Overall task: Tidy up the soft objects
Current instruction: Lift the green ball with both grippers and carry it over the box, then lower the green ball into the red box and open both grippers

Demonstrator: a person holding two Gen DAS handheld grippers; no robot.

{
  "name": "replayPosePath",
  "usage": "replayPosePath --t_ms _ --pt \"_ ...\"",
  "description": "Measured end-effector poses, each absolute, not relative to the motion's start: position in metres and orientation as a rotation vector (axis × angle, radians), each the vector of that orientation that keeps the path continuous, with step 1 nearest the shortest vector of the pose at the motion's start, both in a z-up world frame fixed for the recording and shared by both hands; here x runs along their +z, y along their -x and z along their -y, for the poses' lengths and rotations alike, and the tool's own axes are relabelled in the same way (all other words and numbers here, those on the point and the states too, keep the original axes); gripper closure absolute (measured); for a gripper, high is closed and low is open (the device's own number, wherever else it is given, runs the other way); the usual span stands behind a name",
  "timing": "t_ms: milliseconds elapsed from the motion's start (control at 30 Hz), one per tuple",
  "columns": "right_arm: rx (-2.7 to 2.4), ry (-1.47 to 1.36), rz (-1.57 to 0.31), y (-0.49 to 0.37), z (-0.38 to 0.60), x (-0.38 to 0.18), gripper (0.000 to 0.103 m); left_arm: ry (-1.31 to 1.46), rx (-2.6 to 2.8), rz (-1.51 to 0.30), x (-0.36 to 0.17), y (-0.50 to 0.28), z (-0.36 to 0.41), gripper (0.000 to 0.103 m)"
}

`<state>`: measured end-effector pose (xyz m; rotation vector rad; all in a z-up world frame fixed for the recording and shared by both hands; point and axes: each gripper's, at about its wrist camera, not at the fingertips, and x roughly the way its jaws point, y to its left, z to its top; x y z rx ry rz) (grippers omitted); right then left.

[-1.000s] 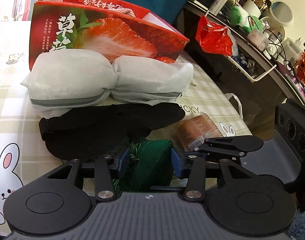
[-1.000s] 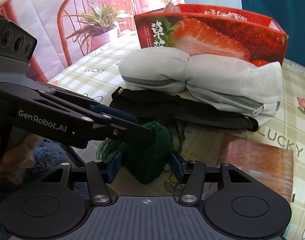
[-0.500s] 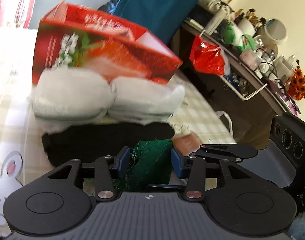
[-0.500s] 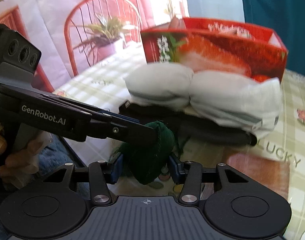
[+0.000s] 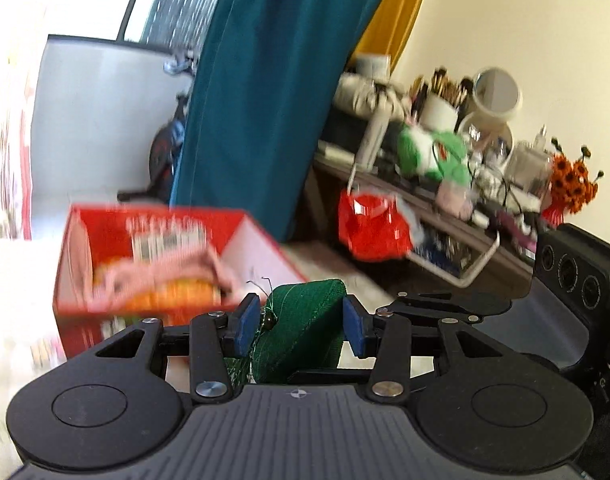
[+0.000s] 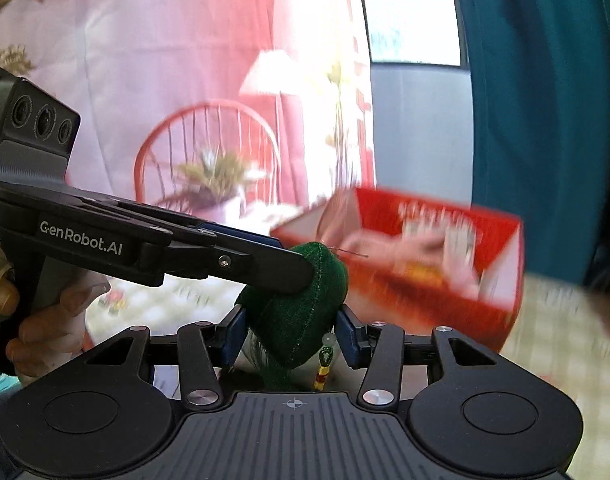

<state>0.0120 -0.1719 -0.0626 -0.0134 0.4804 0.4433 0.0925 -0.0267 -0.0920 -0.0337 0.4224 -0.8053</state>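
Note:
A dark green fabric pouch with a bead and tassel hangs in the air, gripped from two sides. My left gripper is shut on it, blue pads on its flanks. My right gripper is shut on the same pouch. In the right wrist view the left gripper's finger reaches in from the left onto the pouch's top. Just beyond and below stands the open red strawberry box, blurred, with pink cloth and something orange inside. The same box lies ahead to the right in the right wrist view.
A cluttered shelf with a red plastic bag runs along the right. A teal curtain hangs behind the box. The checked tablecloth shows right of the box. A hand holds the left gripper's handle.
Both grippers have risen with the green pouch between them. The white cushion and black item have dropped out of view, and the box's open top now shows.

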Motion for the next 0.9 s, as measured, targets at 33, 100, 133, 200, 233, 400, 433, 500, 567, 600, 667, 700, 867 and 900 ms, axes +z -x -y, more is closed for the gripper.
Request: replayPosePath --t_ms 33,100,133,200,233,400,433,500,567,600,667,700,867,900 --pt "0.436 0.028 -0.458 -0.017 0.172 -0.056 0.059 0.031 -0.806 -0.406 -0.085 -0.096 0.027 0.056" --pt "0.418 0.078 -0.412 -0.028 0.172 -0.043 0.059 0.033 -0.812 -0.384 -0.073 -0.105 0.030 0.056" --pt "0.410 0.096 -0.397 -0.032 0.172 -0.039 0.059 0.038 -0.814 -0.373 -0.066 -0.110 0.030 0.056" --pt "0.398 0.114 -0.367 -0.043 0.174 -0.028 0.059 0.054 -0.815 -0.347 -0.055 -0.120 0.031 0.056" --pt "0.393 0.116 -0.351 -0.050 0.176 -0.022 0.059 0.059 -0.812 -0.334 -0.049 -0.125 0.031 0.056" --pt "0.394 0.138 -0.286 -0.082 0.184 -0.001 0.059 0.060 -0.797 -0.273 -0.025 -0.147 0.036 0.056" --pt "0.395 0.141 -0.271 -0.090 0.186 0.003 0.059 0.053 -0.795 -0.262 -0.022 -0.151 0.038 0.056" --pt "0.398 0.140 -0.252 -0.103 0.189 0.007 0.059 0.037 -0.788 -0.246 -0.016 -0.160 0.041 0.056" --pt "0.403 0.132 -0.246 -0.115 0.193 0.008 0.059 0.028 -0.778 -0.246 -0.016 -0.170 0.043 0.056" --pt "0.406 0.131 -0.249 -0.123 0.194 0.007 0.059 0.028 -0.774 -0.251 -0.017 -0.176 0.044 0.056" --pt "0.417 0.135 -0.253 -0.134 0.195 0.003 0.059 0.025 -0.767 -0.278 -0.023 -0.187 0.046 0.056" --pt "0.432 0.133 -0.250 -0.139 0.195 0.001 0.059 0.009 -0.745 -0.286 -0.028 -0.192 0.049 0.056" --pt "0.431 0.119 -0.318 -0.169 0.192 -0.024 0.059 0.066 -0.723 -0.376 -0.057 -0.226 0.045 0.056" --pt "0.430 0.112 -0.337 -0.174 0.191 -0.032 0.059 0.078 -0.720 -0.396 -0.063 -0.234 0.045 0.058"
